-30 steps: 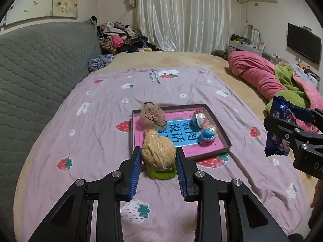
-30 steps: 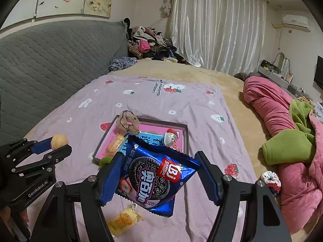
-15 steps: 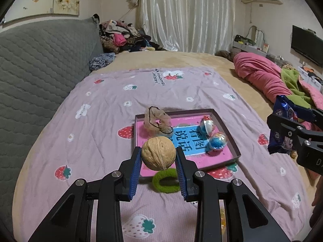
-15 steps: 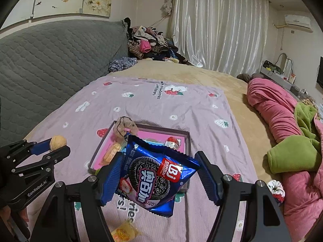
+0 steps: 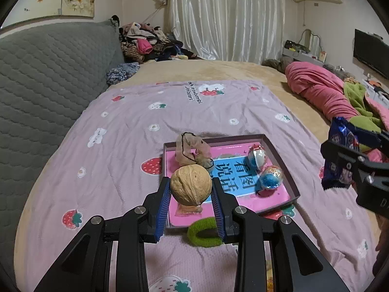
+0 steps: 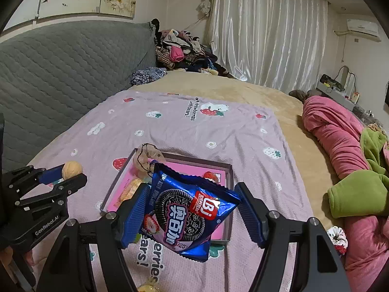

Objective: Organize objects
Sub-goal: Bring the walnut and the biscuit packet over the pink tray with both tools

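Lying just beyond the left gripper (image 5: 190, 191), whose fingers are clamped on a walnut (image 5: 190, 185), a shallow pink tray (image 5: 279, 153) holds a scrunchie (image 5: 193, 152) and two foil balls (image 5: 271, 177). A cookie packet (image 6: 187, 210) is pinched by the right gripper (image 6: 192, 215) over the tray's near edge; open blanket (image 5: 136, 126) surrounds it.

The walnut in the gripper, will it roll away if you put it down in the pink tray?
Probably a little. The walnut is round, so it could roll on the flat floor of the tray. The raised rim should likely stop it. Its shell looks hard and bumpy, so the left gripper, clamped on both sides, likely won't crush or drop it.
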A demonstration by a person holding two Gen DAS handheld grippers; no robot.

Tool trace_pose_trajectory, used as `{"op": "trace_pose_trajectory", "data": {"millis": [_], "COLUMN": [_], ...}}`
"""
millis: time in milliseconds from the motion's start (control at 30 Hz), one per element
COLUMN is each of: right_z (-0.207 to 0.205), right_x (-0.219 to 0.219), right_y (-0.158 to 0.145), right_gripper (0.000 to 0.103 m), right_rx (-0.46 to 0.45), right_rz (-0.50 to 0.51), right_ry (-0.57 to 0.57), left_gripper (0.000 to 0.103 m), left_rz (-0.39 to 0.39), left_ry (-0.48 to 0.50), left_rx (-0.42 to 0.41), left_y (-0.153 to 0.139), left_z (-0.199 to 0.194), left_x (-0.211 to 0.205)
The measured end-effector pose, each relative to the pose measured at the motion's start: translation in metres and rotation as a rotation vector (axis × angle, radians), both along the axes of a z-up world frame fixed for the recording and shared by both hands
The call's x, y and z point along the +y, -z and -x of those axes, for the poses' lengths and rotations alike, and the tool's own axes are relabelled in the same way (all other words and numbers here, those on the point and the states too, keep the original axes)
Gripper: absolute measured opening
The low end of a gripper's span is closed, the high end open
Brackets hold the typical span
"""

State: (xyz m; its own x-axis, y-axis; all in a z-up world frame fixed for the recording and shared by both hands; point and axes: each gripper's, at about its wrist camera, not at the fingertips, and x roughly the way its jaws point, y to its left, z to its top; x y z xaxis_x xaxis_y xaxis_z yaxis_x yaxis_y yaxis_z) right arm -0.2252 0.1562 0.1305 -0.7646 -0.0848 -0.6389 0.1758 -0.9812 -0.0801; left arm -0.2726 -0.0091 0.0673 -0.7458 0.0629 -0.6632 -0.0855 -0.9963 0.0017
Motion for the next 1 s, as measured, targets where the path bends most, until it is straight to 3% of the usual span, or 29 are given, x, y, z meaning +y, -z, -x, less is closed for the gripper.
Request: {"op": "trace_pose_trajectory", "data": {"millis": [400, 1000], "right_z": [0.016, 0.049], "right_x": [-0.006, -0.013], "right_y": [0.015, 0.060], "right_gripper": [0.071, 0.071], "right_rx": [-0.008, -0.049], "right_rz": [-0.003, -0.009], "right_ry": [-0.010, -0.026], "left_gripper": [0.034, 0.034], "left_rz": [0.002, -0.004], "left_ry": [0.007, -0.001], "left_rx": [-0.009, -0.054], "left_y": [0.012, 0.059], "left_z": [0.021, 0.059], "left_x": [0.005, 0.000]}}
